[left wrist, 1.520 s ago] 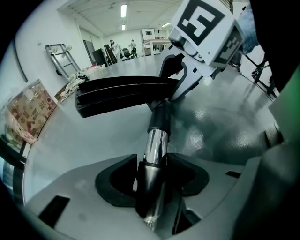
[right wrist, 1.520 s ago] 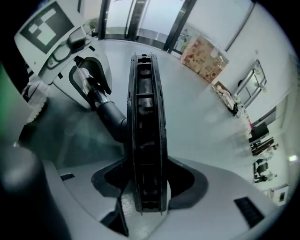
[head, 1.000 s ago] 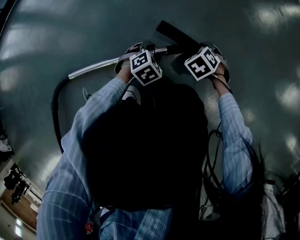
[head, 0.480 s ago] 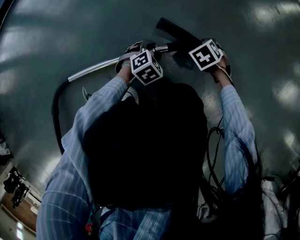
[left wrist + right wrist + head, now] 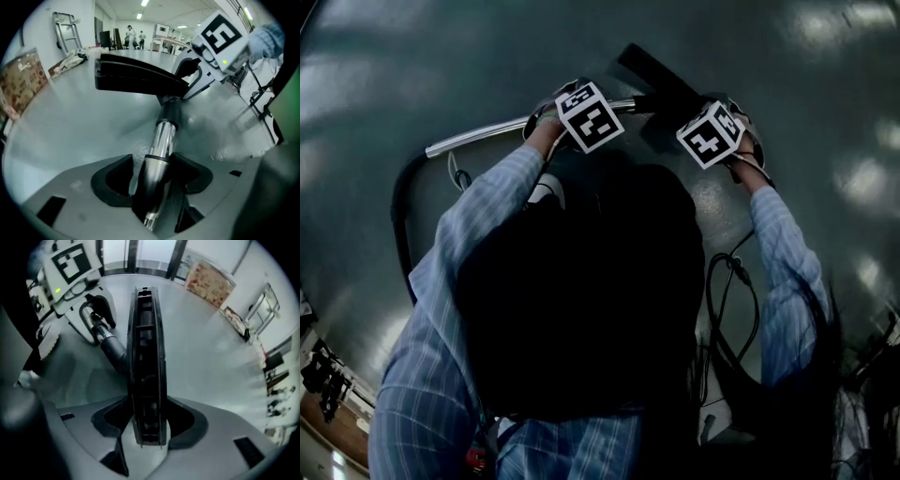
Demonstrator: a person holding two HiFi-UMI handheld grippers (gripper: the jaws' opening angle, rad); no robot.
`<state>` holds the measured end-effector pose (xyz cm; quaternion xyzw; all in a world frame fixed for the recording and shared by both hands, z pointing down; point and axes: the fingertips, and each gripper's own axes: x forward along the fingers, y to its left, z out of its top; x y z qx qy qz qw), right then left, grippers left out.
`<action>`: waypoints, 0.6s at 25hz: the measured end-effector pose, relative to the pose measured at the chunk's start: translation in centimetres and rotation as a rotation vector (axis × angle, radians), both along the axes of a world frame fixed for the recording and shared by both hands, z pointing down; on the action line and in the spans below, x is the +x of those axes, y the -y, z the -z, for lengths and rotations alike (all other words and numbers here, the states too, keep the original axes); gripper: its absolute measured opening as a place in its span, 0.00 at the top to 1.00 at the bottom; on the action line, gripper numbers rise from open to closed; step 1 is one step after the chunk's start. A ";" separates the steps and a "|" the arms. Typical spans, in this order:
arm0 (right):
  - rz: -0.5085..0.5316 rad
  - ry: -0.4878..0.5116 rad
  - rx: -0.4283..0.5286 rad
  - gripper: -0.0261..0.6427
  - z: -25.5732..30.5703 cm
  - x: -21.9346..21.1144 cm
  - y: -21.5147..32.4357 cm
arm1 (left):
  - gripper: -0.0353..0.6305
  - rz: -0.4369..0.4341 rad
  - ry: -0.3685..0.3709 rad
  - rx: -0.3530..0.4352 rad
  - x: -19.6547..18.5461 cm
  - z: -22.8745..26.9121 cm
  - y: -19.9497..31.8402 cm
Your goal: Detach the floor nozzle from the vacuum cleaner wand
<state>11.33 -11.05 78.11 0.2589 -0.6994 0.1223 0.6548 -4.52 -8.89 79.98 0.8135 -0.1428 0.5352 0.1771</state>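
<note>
The chrome wand (image 5: 516,124) lies across the grey floor and runs into the black neck (image 5: 171,110) of the black floor nozzle (image 5: 661,80); the two are joined. My left gripper (image 5: 154,178) stands around the wand (image 5: 157,154). Its jaws have just been opening, and a gap shows beside the left pad. My right gripper (image 5: 147,420) has just been closing, and its pads press on the near end of the nozzle (image 5: 146,357), seen edge-on. In the head view the left gripper (image 5: 581,105) and right gripper (image 5: 712,122) sit side by side over the joint.
A black hose (image 5: 398,225) curves away from the wand's far end. Loose cables (image 5: 727,309) lie on the floor at the right by the person's sleeve. Cardboard boxes (image 5: 21,79) and a trolley (image 5: 65,33) stand far off along the wall.
The left gripper's cube has rolled and shifted slightly up the picture. The right cube rose, then came back down. The wand and hose have slid a little to the left.
</note>
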 end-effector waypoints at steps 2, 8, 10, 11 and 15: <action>-0.097 0.022 -0.078 0.61 -0.8 1.6 -0.7 | 0.59 -0.062 0.007 0.043 0.7 -0.5 -1.1; -0.242 -0.288 0.157 0.62 3.6 15.5 4.4 | 0.59 -0.041 0.021 0.022 -0.1 -0.2 -1.4; -0.453 -0.308 0.122 0.63 5.8 21.3 2.5 | 0.59 -0.042 0.029 0.020 -0.2 -0.4 -1.4; -0.501 -0.306 0.095 0.63 6.1 22.5 1.3 | 0.59 -0.041 0.036 0.021 -0.2 -0.5 -1.2; -0.539 0.021 0.022 0.63 3.6 17.9 -0.4 | 0.59 -0.029 0.047 0.015 0.1 -0.1 -1.0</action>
